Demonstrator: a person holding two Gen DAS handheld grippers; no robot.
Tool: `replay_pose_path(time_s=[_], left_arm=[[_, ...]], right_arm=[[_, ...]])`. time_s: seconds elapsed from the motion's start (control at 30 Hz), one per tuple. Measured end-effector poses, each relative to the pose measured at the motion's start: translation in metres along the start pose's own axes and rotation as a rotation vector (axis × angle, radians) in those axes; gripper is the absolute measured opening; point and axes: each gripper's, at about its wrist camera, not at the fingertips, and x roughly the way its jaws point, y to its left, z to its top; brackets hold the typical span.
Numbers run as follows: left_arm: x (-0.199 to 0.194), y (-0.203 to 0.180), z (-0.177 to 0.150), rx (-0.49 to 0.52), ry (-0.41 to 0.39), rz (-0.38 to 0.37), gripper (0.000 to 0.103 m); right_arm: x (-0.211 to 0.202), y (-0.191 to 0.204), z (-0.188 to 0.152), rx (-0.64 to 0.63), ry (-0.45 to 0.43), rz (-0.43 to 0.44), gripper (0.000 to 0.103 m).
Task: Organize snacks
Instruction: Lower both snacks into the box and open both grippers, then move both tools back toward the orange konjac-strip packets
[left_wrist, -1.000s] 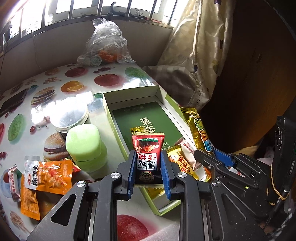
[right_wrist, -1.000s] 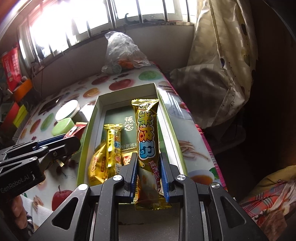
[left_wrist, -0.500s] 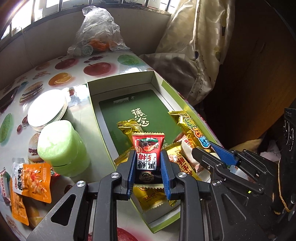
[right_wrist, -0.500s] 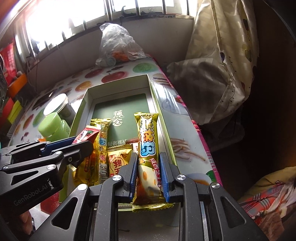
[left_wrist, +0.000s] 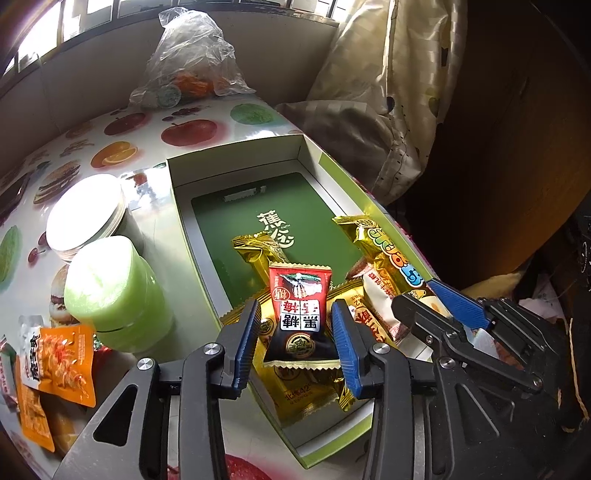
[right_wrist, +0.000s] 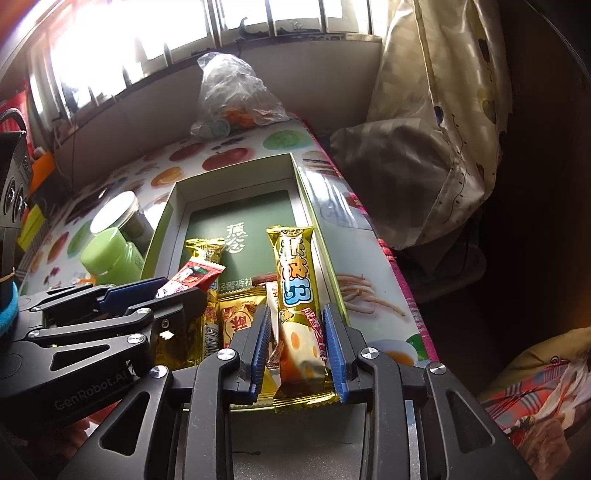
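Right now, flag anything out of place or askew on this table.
Orange snack packets lie loose on the table beside the green jar, outside the box. Inside it, packets pile crookedly at the near end; the far end is bare.

Daylight from the window (right_wrist: 147, 48) at upper left blows out to white glare; the right side falls into deep shadow. Fisheye bending curves the edges; focus stays sharp.

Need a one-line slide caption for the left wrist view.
Left gripper opening around a red plum-candy packet over the green snack box.
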Motion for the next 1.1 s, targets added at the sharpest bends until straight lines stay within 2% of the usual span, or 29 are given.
replay_pose_path(time_s=[0.23,0.33,0.67,1.1], left_arm=[[-0.017,-0.001,-0.006,0.002,-0.033,-0.008,0.044],[-0.027,0.002,-0.009,-0.004,-0.048,-0.012,0.053],[-0.072,0.014,-0.027,-0.022,-0.127,0.014,0.053],[-0.132,0.055,-0.065,-0.084,-0.209,0.108,0.053]], right_arm=[[-0.014,0.002,-0.003,0.006,-0.019,0.001,0.036],[-0.022,0.003,-0.005,0.013,-0.033,0.002,0.038],[-0.051,0.018,-0.015,0.020,-0.079,0.022,0.044],[-0.075,0.066,-0.027,0.003,-0.112,0.107,0.045]])
